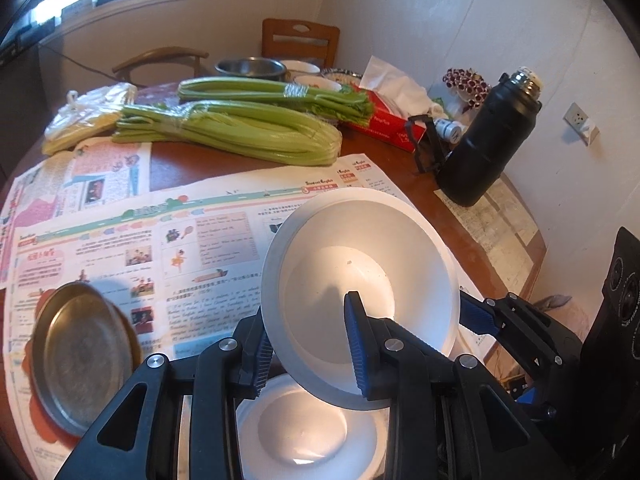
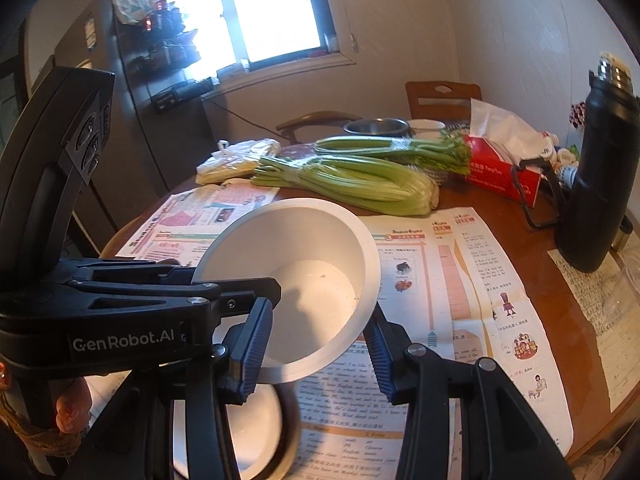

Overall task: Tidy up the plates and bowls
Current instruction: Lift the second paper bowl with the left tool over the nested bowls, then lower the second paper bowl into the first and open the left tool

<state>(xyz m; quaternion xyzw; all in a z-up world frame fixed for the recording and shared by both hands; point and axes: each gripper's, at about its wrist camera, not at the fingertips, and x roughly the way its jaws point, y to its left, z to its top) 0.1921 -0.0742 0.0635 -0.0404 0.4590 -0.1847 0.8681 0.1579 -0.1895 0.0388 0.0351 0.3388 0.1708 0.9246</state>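
A white bowl hangs tilted above the table, with both grippers on it. My left gripper is shut on its near rim, one blue pad inside the bowl and one outside. My right gripper clamps the rim on the right side. In the right wrist view, the right gripper is shut across the wall of the same bowl, and the left gripper grips its left edge. Directly beneath rests a second white bowl on the newspaper. A round metal plate lies to the left.
Newspaper sheets cover the wooden table. Farther back lie celery bunches, a plastic bag, a red tissue box, a steel bowl and white dishes. A black flask stands at right. Chairs sit behind.
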